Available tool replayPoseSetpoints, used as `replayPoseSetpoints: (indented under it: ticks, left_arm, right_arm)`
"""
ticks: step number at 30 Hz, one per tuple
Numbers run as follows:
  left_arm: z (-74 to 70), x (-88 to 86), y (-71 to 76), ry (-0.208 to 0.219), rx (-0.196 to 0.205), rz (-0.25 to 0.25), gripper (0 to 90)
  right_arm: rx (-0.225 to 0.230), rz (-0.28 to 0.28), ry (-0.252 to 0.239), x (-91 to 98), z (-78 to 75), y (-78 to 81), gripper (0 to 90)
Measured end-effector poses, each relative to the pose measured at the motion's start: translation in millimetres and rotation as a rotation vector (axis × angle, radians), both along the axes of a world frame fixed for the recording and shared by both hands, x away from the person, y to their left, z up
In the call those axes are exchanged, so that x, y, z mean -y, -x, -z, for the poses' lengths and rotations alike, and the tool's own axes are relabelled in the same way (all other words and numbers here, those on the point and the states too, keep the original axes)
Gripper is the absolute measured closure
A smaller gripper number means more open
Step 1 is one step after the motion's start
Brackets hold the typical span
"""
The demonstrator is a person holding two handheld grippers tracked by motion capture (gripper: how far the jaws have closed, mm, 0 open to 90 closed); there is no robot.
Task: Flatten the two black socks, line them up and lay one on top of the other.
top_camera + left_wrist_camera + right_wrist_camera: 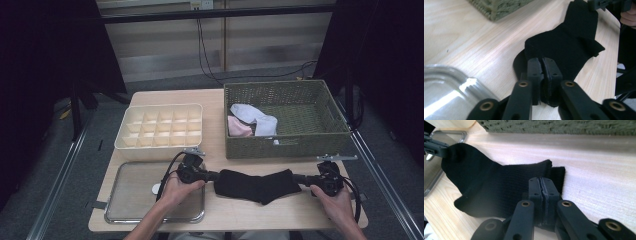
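A black sock (pixel 257 186) lies stretched flat on the wooden table (pixel 215 102), near its front edge. My left gripper (pixel 217 176) is shut on the sock's left end; in the left gripper view the pads (pixel 541 62) pinch the dark fabric (pixel 566 47). My right gripper (pixel 296 177) is shut on the right end, where the right gripper view shows two layered cuff edges (pixel 549 170) beside the closed jaws (pixel 541 181). Each gripper view shows the other gripper on the sock's far end (pixel 604 3) (pixel 434 148).
A green woven basket (pixel 285 145) stands behind the sock, with a white cloth (pixel 252 117) and a pink one (pixel 239 127) inside. A cream divided organizer (pixel 160 106) sits at the back left. A metal tray (pixel 130 200) lies under my left hand.
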State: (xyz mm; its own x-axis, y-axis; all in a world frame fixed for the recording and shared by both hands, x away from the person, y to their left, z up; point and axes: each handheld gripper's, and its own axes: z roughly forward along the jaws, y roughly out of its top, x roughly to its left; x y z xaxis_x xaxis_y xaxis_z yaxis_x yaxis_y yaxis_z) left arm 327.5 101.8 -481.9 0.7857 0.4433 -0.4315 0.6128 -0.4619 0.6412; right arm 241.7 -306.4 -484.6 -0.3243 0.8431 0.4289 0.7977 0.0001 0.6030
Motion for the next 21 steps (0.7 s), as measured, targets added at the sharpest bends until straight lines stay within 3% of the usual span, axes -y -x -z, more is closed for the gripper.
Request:
replayPoseSetpoints:
  ticks: [7,9,11,14,17,20,21]
  left_arm:
    - [2.4,2.2,0.0,-0.012,-0.005,-0.011,86.5]
    - [4.4,4.8,-0.7,-0.046,0.010,-0.024,85.8]
    - [7.0,6.7,-2.3,-0.021,-0.002,-0.020,82.8]
    - [5.9,7.9,-1.0,-0.018,-0.007,-0.012,77.6]
    - [4.4,7.9,-0.7,-0.022,-0.009,-0.013,72.7]
    - [5.2,11.2,-2.3,-0.057,-0.002,-0.013,66.8]
    - [5.4,11.9,-2.6,-0.055,-0.002,-0.013,65.7]
  right_arm:
    - [-0.015,0.027,0.039,5.3,4.5,-1.2,88.0]
    - [-0.021,0.032,0.052,7.1,6.7,-2.0,87.6]
    - [-0.026,0.034,0.050,7.6,8.6,-3.0,87.6]
    - [-0.025,0.043,0.054,8.4,8.4,-4.1,87.3]
    - [-0.028,0.053,0.069,7.7,6.5,-6.3,86.4]
    - [-0.030,0.058,0.096,8.2,3.2,-10.6,82.6]
    - [-0.024,0.067,0.085,9.2,1.5,-10.5,81.4]
